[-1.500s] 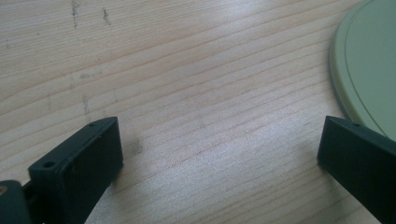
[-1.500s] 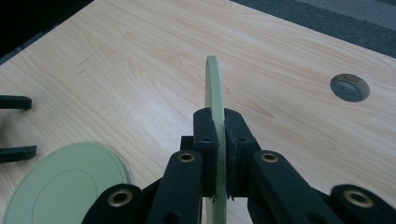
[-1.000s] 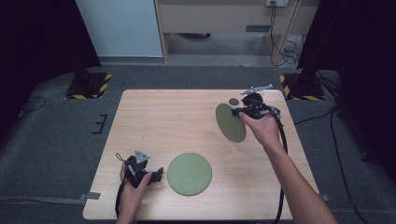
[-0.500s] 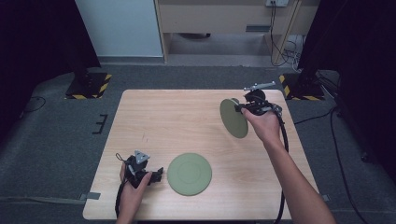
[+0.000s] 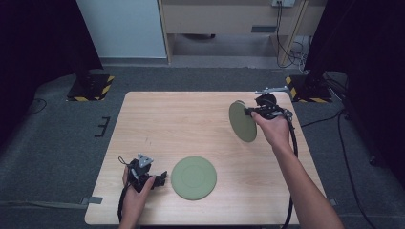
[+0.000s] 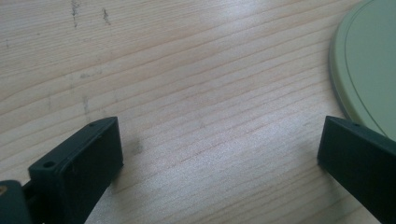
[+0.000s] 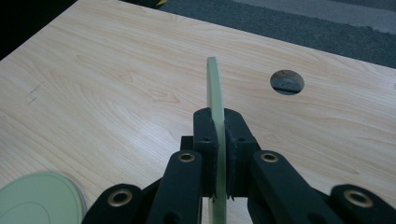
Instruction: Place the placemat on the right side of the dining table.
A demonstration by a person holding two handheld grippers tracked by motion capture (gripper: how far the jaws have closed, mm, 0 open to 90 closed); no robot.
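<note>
My right gripper (image 5: 249, 112) is shut on the rim of a green plate (image 5: 242, 121), which hangs tilted on edge above the right side of the table. In the right gripper view the plate (image 7: 216, 112) stands edge-on between the two black jaws of my right gripper (image 7: 217, 135). A second green plate (image 5: 193, 177) lies flat near the table's front edge. My left gripper (image 5: 162, 179) rests on the table just left of it, open, with bare wood between its jaws (image 6: 219, 154); that plate's rim (image 6: 369, 65) shows at the right of the left gripper view.
The wooden table (image 5: 181, 119) has a round cable hole (image 7: 286, 81) near its far right corner. Grey carpet surrounds the table, with black stand bases with yellow-striped edges (image 5: 90, 88) at the back left and back right, and cables on the floor at the right.
My right gripper has lifted the plate off the table and tipped it more upright, shifting it slightly toward the table's far side. My left gripper has stayed in place.
</note>
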